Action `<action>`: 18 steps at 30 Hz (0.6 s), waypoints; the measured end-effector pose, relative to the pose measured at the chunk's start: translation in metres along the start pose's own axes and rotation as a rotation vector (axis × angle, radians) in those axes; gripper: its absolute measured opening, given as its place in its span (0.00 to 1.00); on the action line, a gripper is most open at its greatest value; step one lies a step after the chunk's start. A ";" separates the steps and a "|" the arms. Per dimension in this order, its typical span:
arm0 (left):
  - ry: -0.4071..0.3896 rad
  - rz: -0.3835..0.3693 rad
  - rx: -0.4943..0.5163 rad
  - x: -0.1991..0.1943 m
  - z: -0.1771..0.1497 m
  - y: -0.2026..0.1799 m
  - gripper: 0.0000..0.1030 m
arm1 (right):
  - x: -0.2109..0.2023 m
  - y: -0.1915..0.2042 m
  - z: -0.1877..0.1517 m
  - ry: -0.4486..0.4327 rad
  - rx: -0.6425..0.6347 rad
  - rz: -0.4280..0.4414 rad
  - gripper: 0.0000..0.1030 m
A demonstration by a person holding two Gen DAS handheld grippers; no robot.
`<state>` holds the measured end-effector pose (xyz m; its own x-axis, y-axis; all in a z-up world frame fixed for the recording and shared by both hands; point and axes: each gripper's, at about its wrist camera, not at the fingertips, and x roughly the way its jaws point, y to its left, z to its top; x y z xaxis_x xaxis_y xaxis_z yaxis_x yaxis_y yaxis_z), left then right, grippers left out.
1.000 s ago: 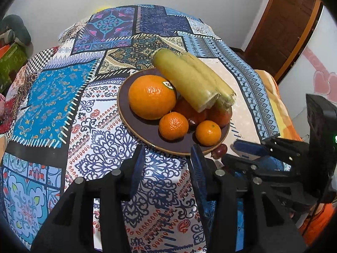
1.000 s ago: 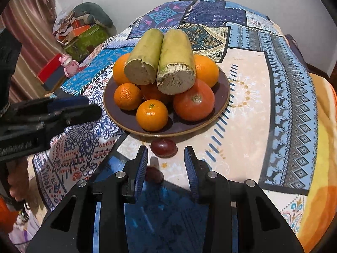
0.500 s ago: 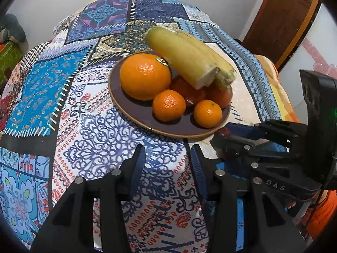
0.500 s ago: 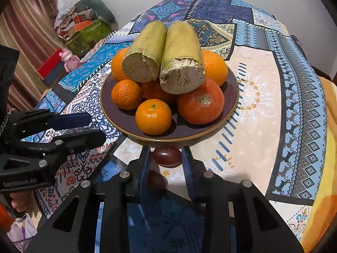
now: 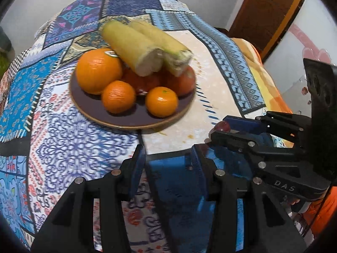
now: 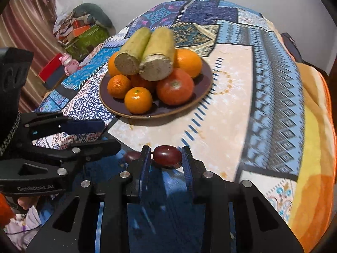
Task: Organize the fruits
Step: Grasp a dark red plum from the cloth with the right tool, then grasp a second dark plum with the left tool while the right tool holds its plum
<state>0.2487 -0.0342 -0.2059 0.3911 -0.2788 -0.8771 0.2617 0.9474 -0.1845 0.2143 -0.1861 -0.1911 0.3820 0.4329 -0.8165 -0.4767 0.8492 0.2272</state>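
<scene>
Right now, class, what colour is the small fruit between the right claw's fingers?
Dark red, glossy small fruit; best seen in the right wrist view.

Black gripper (image 6: 166,158) (blue pads (image 6: 145,166)), silver screws.

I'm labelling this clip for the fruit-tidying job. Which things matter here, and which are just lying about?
Part of the job:
- small dark red oval fruit between the right gripper fingers
- second dark red fruit beside it
- brown round plate piled with oranges, tangerines and two pale green stalks
- left gripper, empty

Lying about:
- pink toy figure
- green box
- patchwork tablecloth
</scene>
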 end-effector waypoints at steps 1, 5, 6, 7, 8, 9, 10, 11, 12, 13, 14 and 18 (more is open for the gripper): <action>0.004 -0.007 0.003 0.001 0.000 -0.003 0.44 | -0.002 -0.002 -0.002 -0.002 0.006 0.000 0.27; 0.018 -0.028 0.014 0.008 0.002 -0.014 0.44 | -0.009 -0.011 -0.006 -0.009 0.027 -0.007 0.27; 0.021 -0.030 0.018 0.010 0.003 -0.016 0.44 | -0.010 -0.013 -0.007 -0.012 0.032 -0.008 0.27; 0.024 -0.029 0.021 0.012 0.003 -0.018 0.44 | -0.012 -0.015 -0.008 -0.015 0.038 -0.008 0.27; 0.029 -0.023 0.023 0.015 0.003 -0.019 0.43 | -0.013 -0.016 -0.009 -0.018 0.043 -0.008 0.27; 0.030 -0.017 0.023 0.018 0.004 -0.021 0.42 | -0.015 -0.018 -0.010 -0.021 0.047 -0.007 0.27; 0.027 -0.008 0.027 0.021 0.006 -0.022 0.36 | -0.016 -0.020 -0.011 -0.024 0.052 -0.006 0.27; 0.030 0.000 0.031 0.023 0.008 -0.023 0.29 | -0.017 -0.021 -0.011 -0.027 0.055 -0.006 0.27; 0.033 0.008 0.031 0.025 0.009 -0.023 0.28 | -0.018 -0.021 -0.012 -0.030 0.058 -0.005 0.27; 0.034 0.011 0.027 0.026 0.011 -0.023 0.28 | -0.018 -0.022 -0.012 -0.032 0.060 -0.004 0.27; 0.032 0.011 0.021 0.026 0.012 -0.022 0.28 | -0.019 -0.023 -0.012 -0.035 0.061 -0.004 0.27; 0.030 0.015 0.006 0.029 0.015 -0.021 0.28 | -0.019 -0.023 -0.013 -0.039 0.063 0.002 0.27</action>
<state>0.2674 -0.0641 -0.2208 0.3681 -0.2595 -0.8928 0.2613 0.9504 -0.1685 0.2083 -0.2178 -0.1878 0.4120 0.4446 -0.7954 -0.4273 0.8652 0.2623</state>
